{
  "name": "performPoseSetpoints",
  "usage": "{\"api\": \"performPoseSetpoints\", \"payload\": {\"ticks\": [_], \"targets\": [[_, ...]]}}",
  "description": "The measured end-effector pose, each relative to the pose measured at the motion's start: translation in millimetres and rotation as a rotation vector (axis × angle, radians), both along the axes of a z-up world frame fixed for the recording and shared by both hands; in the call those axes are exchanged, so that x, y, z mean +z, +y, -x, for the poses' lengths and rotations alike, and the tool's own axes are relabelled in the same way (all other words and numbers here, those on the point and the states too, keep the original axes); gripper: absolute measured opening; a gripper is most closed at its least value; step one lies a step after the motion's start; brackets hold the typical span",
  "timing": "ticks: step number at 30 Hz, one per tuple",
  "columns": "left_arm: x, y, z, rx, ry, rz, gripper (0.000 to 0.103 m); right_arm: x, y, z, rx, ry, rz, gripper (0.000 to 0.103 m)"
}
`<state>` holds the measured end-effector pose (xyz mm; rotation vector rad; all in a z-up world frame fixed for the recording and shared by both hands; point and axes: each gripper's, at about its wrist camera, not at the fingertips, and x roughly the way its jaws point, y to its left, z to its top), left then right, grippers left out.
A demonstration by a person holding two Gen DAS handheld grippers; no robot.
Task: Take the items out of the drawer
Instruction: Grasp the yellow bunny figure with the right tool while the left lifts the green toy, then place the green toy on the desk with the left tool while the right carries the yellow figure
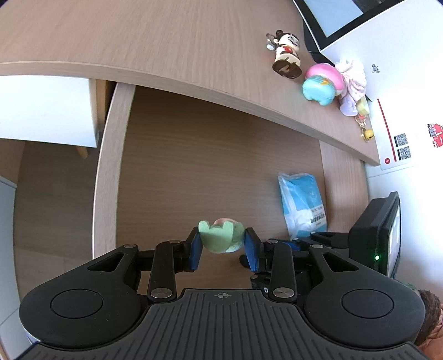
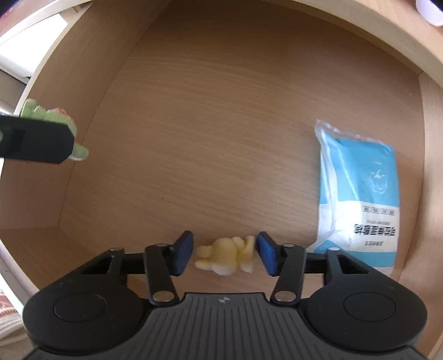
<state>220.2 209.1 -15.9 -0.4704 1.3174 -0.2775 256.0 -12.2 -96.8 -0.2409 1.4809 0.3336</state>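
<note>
Left claw (image 1: 223, 249), left wrist view: blue pads pressed against both sides of a green soft toy (image 1: 220, 235), which it holds above the open drawer (image 1: 193, 171). A pink patch shows at the toy's far end. Drawer floor is brown wood grain with a pale side wall on the left. A blue and white packet (image 1: 303, 205) lies flat near the drawer's right wall. Part of the right claw (image 1: 290, 243) shows low at the right, inside the drawer. The bench (image 1: 138, 41) top overhangs the drawer's far end. On the bench, toward its right end: a small figurine (image 1: 285, 52) on a dark base, a pink and teal squishy toy (image 1: 322, 83) just beside it, then a pale cloth toy (image 1: 351, 83) with a keychain (image 1: 365, 127). A monitor (image 1: 332, 13) corner appears at the top right.

Right wrist view: right claw (image 2: 224, 256) is spread wide, low inside the drawer (image 2: 221, 110), with a yellow soft toy (image 2: 227, 254) lying on the drawer floor between the pads. Neither pad clearly touches it; small gaps show on both sides. Blue and white packet (image 2: 357, 193) lies to the right, near the right wall, printed text upside down. At the left edge, one black finger of the left claw (image 2: 36, 141) covers most of the green soft toy (image 2: 55, 116), held above the drawer's left wall.
</note>
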Motion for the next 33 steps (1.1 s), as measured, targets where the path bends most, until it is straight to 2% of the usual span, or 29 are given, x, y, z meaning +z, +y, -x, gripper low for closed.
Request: {"api": "performPoseSetpoints", "payload": {"ticks": [5, 10, 12, 15, 20, 24, 26, 29, 33], "targets": [[0, -8, -1, -0.029, 0.004, 0.000, 0.036, 16, -12, 5, -0.054, -0.043, -0.029, 0.046], [3, -20, -4, -0.061, 0.004, 0.005, 0.036, 54, -34, 13, -0.149, -0.138, -0.117, 0.046], [10, -24, -8, -0.069, -0.019, 0.009, 0.036, 71, -43, 16, -0.191, -0.185, -0.142, 0.046], [31, -30, -18, -0.075, -0.096, 0.029, 0.036, 96, -59, 18, -0.242, -0.256, -0.160, 0.046], [69, -33, -44, -0.036, -0.297, 0.030, 0.037, 130, -87, 14, -0.306, -0.361, -0.184, 0.046], [74, -28, -73, 0.075, -0.432, -0.051, 0.037, 138, -100, 13, -0.338, -0.393, -0.189, 0.046], [69, -27, -87, 0.108, -0.469, -0.096, 0.037, 140, -107, 20, -0.347, -0.395, -0.189, 0.046], [56, -29, -105, 0.121, -0.474, -0.145, 0.037, 134, -115, 29, -0.364, -0.389, -0.177, 0.046], [43, -43, -117, 0.087, -0.469, -0.248, 0.038, 135, -119, 35, -0.396, -0.380, -0.163, 0.046]]}}
